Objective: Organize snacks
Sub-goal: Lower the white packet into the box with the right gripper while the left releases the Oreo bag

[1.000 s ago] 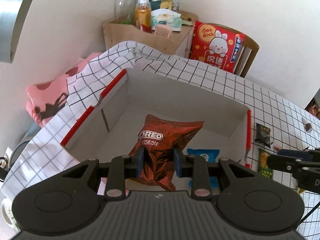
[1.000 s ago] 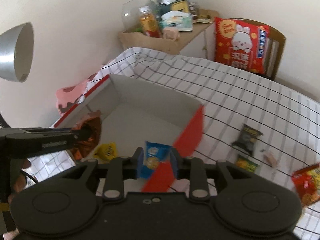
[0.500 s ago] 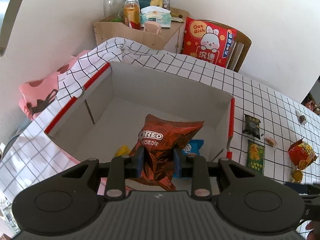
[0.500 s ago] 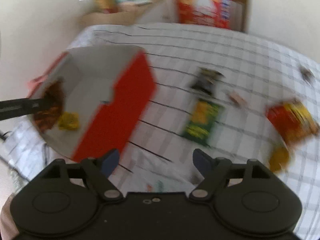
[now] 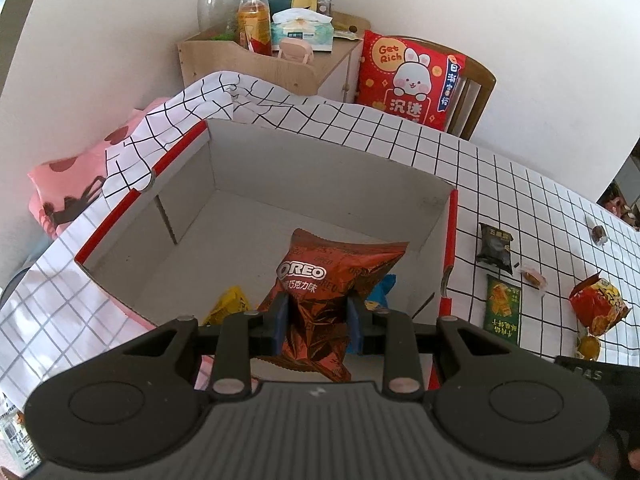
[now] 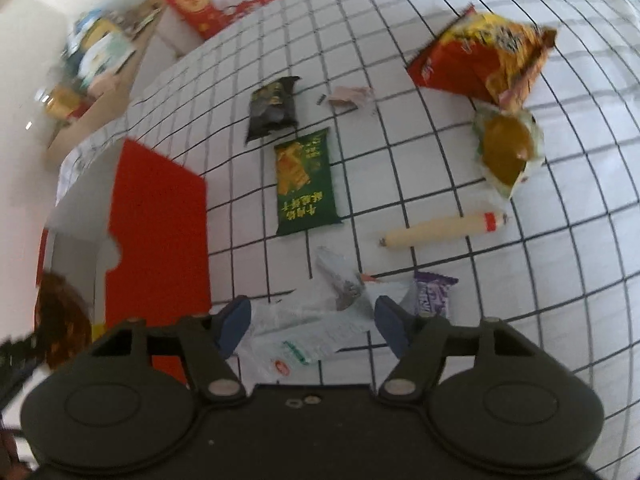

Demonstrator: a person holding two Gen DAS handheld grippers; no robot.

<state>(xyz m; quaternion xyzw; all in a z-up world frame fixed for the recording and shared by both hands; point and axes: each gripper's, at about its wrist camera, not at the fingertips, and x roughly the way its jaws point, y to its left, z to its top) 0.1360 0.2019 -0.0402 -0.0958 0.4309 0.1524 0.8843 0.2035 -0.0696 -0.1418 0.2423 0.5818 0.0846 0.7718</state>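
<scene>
I see, left to right: my left gripper (image 5: 316, 322) clamped on the brown Oreo bag (image 5: 334, 284) – held over the open box (image 5: 332, 168) | my right gripper (image 6: 314, 324) – jaws apart, just narrowing, over a clear wrapper (image 6: 316, 328) on the checked tablecloth (image 6: 520, 280), beside the green packet (image 6: 306, 184).

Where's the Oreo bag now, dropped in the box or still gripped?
Gripped. The left gripper pads pinch the Oreo bag at its lower half, holding it upright above the box floor.
</scene>
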